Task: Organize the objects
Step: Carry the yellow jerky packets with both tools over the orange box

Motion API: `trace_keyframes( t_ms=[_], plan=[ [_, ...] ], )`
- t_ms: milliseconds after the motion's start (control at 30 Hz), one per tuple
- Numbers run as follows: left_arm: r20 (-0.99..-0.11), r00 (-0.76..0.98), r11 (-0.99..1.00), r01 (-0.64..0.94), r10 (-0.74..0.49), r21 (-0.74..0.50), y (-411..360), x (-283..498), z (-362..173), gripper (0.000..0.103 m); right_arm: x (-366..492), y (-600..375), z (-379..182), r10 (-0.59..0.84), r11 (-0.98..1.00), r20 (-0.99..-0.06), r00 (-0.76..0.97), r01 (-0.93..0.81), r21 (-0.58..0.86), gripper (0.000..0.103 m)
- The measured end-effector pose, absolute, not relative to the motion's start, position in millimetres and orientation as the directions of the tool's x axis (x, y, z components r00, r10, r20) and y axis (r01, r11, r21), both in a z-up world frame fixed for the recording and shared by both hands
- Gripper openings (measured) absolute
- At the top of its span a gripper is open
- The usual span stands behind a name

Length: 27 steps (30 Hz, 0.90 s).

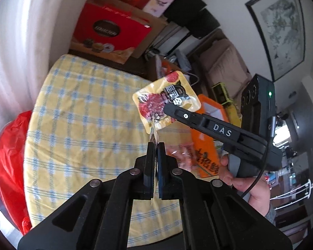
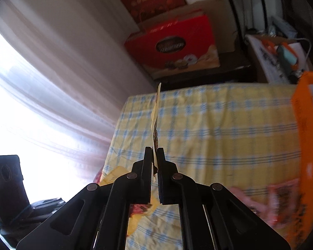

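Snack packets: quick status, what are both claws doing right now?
Left gripper shut on a snack packet. Right gripper shut on another packet. Both above checked tablecloth. Nothing blocking.

Orange bag (image 2: 306,145) blurred, cut off; its print unreadable

Broad bare stretch of checked tabletop (image 1: 73,125) open for passing, orange bag (image 2: 306,145) crowding right edge, red boxes (image 1: 112,29) behind
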State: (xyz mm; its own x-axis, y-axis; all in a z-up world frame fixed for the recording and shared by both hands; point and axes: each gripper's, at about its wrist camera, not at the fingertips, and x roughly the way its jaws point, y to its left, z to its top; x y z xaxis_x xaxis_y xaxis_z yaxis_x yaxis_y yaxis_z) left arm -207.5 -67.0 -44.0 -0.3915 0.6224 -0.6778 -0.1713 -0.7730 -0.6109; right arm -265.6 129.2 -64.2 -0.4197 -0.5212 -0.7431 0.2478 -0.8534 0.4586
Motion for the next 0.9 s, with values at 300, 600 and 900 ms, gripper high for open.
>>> trace_keyframes(
  t_ms=[300, 600, 900],
  plan=[
    [-0.652, -0.367, -0.746, -0.251, 0.663, -0.617, -4, -209, -20, 0.002, -244, 220, -23, -0.453, -0.888, -0.737, -0.501, 0.180, 0.423, 0.003],
    [-0.613, -0.322, -0.692, -0.297, 0.721, -0.658, 58, -207, -8, 0.002, -219, 300, 0, -0.378, -0.914, -0.739, -0.558, 0.097, 0.394, 0.003],
    [-0.575, -0.293, -0.646, -0.336, 0.764, -0.686, 134, -203, -13, 0.002, -200, 367, -5, -0.328, -0.917, -0.743, -0.583, 0.007, 0.399, 0.003]
  ],
)
